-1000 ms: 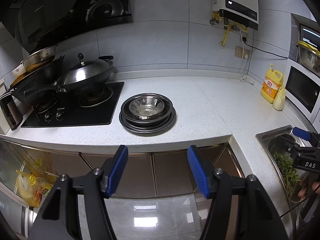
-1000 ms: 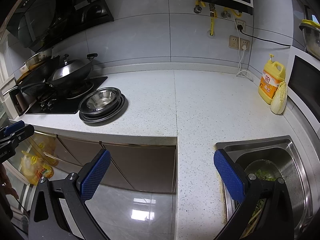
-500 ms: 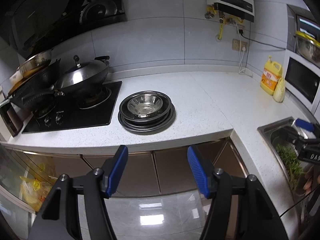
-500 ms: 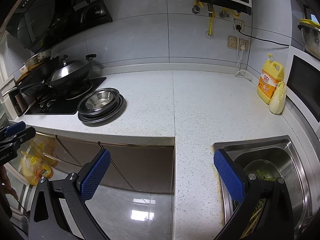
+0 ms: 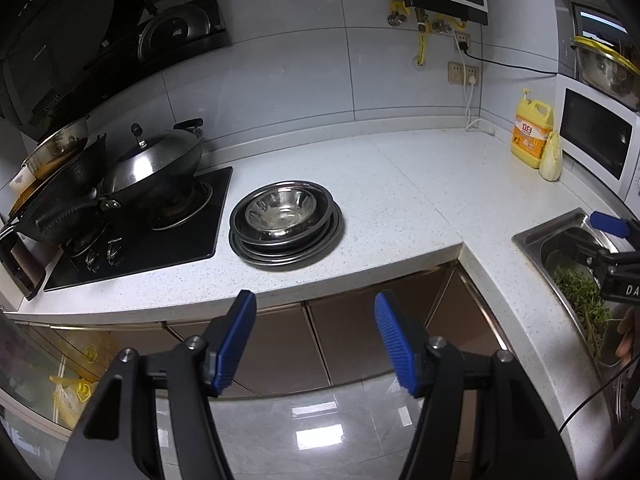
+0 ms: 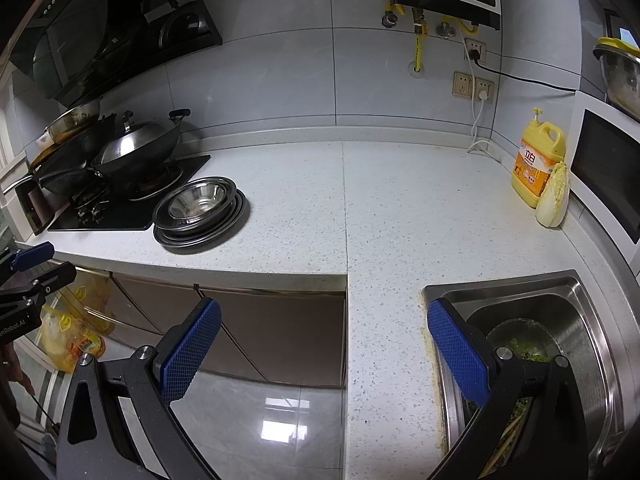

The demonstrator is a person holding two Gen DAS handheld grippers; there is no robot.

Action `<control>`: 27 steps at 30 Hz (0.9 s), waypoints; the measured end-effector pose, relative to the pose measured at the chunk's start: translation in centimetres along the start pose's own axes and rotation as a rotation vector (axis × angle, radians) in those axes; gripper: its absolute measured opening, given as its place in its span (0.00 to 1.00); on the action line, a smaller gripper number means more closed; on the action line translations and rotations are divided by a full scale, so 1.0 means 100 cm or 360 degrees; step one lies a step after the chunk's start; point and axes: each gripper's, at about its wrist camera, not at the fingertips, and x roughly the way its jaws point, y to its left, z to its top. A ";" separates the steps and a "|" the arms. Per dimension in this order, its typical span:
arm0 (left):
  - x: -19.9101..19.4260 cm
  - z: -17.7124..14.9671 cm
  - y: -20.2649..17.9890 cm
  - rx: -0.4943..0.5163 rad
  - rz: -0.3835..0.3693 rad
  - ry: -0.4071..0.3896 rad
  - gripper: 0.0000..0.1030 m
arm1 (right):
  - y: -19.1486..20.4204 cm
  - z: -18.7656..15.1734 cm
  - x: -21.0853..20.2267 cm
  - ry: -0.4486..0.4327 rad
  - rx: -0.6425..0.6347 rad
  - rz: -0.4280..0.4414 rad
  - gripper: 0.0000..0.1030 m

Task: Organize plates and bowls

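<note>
— Progress? Plates and a bowl (image 5: pixel 285 211) sit nested in one stack on the worktop (image 5: pixel 404 200), beside the stove (image 5: pixel 140 236).
— Looks nearly done; left claw (image 5: pixel 315 342) and right claw (image 6: pixel 324 354) both hang spread, empty, well apart from it.

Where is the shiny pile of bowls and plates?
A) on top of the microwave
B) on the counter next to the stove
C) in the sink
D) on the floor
B: the pile of bowls and plates sits on the white counter, right beside the black stove.
</note>
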 end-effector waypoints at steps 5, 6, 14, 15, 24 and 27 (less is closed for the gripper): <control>-0.001 0.006 0.001 0.0011 0.0003 -0.0008 0.59 | -0.001 0.000 -0.001 -0.0005 0.0002 -0.0005 0.99; -0.001 0.007 0.001 0.0015 0.0008 -0.0010 0.59 | -0.001 0.000 -0.001 -0.0005 0.0002 -0.0005 0.99; -0.002 0.011 0.002 -0.0022 -0.0031 -0.0019 0.59 | -0.001 -0.001 0.000 0.0001 0.0007 -0.0015 0.99; -0.003 0.013 0.003 -0.0023 -0.0030 -0.0031 0.59 | -0.001 0.000 0.000 0.0001 0.0008 -0.0015 0.99; -0.025 0.035 0.013 -0.0058 0.0041 -0.0198 0.59 | 0.004 0.002 -0.001 -0.0006 -0.0008 -0.0007 0.99; -0.023 0.035 0.017 -0.0081 -0.0005 -0.0152 0.59 | 0.006 0.002 -0.002 -0.0010 -0.0013 -0.0005 0.99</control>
